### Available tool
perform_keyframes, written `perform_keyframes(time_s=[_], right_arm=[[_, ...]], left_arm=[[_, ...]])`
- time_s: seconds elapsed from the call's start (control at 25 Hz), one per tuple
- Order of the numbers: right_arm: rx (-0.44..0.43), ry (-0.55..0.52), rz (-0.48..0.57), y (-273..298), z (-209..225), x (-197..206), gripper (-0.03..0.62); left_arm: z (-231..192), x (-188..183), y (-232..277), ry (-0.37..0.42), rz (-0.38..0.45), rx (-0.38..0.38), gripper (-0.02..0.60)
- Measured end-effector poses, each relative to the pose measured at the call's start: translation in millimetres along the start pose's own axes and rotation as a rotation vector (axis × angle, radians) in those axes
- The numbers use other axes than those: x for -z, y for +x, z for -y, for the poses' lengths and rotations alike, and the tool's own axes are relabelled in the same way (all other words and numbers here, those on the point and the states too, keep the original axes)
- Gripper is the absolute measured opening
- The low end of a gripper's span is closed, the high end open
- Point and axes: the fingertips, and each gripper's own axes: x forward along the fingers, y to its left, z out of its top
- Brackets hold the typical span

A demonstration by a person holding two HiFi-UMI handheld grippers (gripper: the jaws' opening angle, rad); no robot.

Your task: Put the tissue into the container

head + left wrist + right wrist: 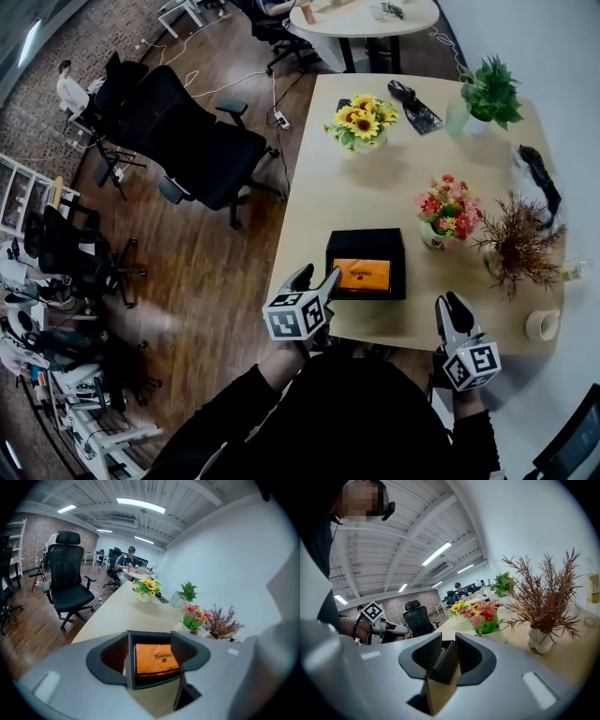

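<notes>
Tissue is lying, orange, inside the black container on the table. Left gripper is hovering just before it, fingers spread wide, gripping nothing. Right gripper is hanging at the table edge, fingers nearly together, empty.

Right gripper at 6 o'clock, jaws nearly together. Left gripper at 9 o'clock. Pink-red flowers at 1 o'clock. Dried brown plant in white vase at 3 o'clock, on table.
</notes>
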Motion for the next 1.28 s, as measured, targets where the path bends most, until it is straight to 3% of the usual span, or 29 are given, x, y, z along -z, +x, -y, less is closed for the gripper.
perform_keyframes(time_s=[0.12,0.4,0.84,1.28], right_arm=[[-0.035,-0.020,-0.002,15.3,-12.8,-5.2,0.089],[-0.106,-0.066,0.016,44.3,-64.4,-29.5,0.089],[-0.122,-0.159,0.050,49.6,-133.3,-43.9,0.089],[-0.062,-0.167,0.056,40.7,-147.0,-36.3,0.089]], left_arm=[[3.4,-3.7,-17.1,-0.004,0.039,0.081,0.267],[14.3,-4.4,-57.4,0.146,0.071,0.273,0.265],[16.5,-15.8,-107.5,0.362,0.212,0.393,0.250],[11.2,-12.9,-115.6,0.391,0.195,0.451,0.247]])
